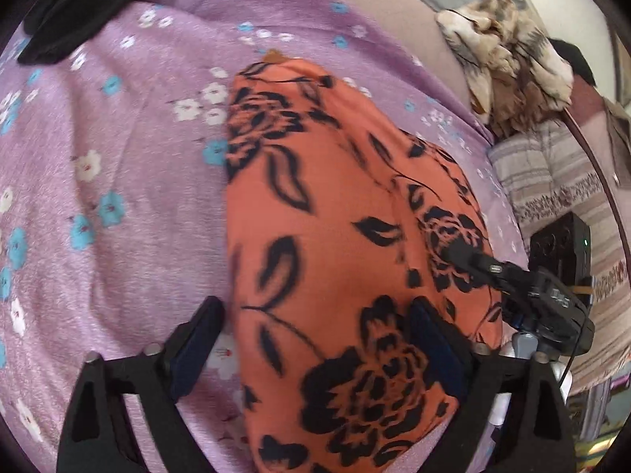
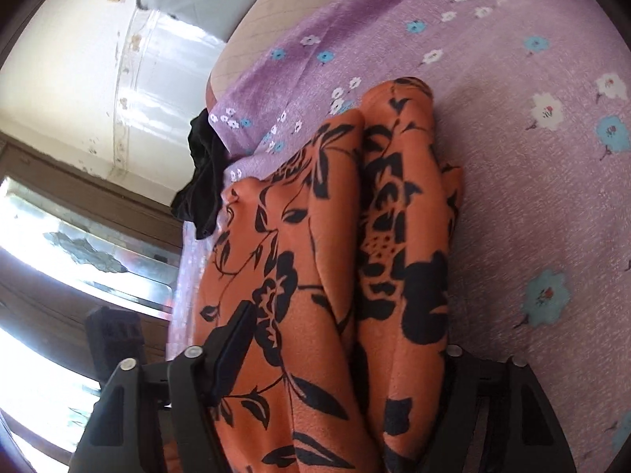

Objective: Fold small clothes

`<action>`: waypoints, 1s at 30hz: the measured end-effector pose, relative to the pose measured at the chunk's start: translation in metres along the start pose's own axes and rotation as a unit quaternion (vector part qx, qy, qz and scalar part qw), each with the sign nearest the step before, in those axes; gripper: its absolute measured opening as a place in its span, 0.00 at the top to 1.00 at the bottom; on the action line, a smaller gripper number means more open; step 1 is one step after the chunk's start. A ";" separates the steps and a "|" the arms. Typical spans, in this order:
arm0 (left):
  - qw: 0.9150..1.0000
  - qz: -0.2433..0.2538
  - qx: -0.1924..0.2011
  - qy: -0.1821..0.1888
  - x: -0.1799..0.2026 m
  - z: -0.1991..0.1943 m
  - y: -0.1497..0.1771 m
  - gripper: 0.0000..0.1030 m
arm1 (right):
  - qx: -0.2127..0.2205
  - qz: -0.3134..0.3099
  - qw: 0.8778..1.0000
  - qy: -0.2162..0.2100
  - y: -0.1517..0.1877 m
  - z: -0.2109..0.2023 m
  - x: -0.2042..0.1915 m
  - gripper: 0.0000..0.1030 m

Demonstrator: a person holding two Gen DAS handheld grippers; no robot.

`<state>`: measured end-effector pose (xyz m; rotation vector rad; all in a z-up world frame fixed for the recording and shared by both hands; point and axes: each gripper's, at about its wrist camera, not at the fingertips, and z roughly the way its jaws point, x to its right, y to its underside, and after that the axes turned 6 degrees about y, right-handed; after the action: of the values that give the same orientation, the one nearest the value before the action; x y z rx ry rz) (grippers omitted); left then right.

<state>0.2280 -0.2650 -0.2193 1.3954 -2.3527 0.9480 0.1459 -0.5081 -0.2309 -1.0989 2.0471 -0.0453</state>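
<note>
Left tool (image 1: pixel 315 339) straddling orange floral cloth (image 1: pixel 335 216), no legible writing

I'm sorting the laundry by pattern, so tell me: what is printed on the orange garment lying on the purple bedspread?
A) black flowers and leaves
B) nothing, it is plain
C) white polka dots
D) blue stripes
A: the orange garment carries black roses and leaves, on the purple bedspread with its white and blue blossoms.

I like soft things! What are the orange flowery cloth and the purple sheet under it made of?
The orange flowery cloth looks like soft, matte, slightly fuzzy fabric, perhaps fleece or brushed knit: it bends into rounded folds. The purple sheet looks like thin woven or brushed cloth with a speckled, dull surface and printed flowers. The exact fibre can't be told.
</note>
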 end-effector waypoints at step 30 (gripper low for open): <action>0.972 0.080 0.163 -0.152 0.055 -0.184 0.120 0.67 | 0.097 -0.137 0.985 -0.047 0.120 -0.095 -0.131 0.59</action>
<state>0.0773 -0.1455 -0.1003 1.5837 -2.6584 1.2983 0.0409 -0.3695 -0.1291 -1.2268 1.7553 -0.3177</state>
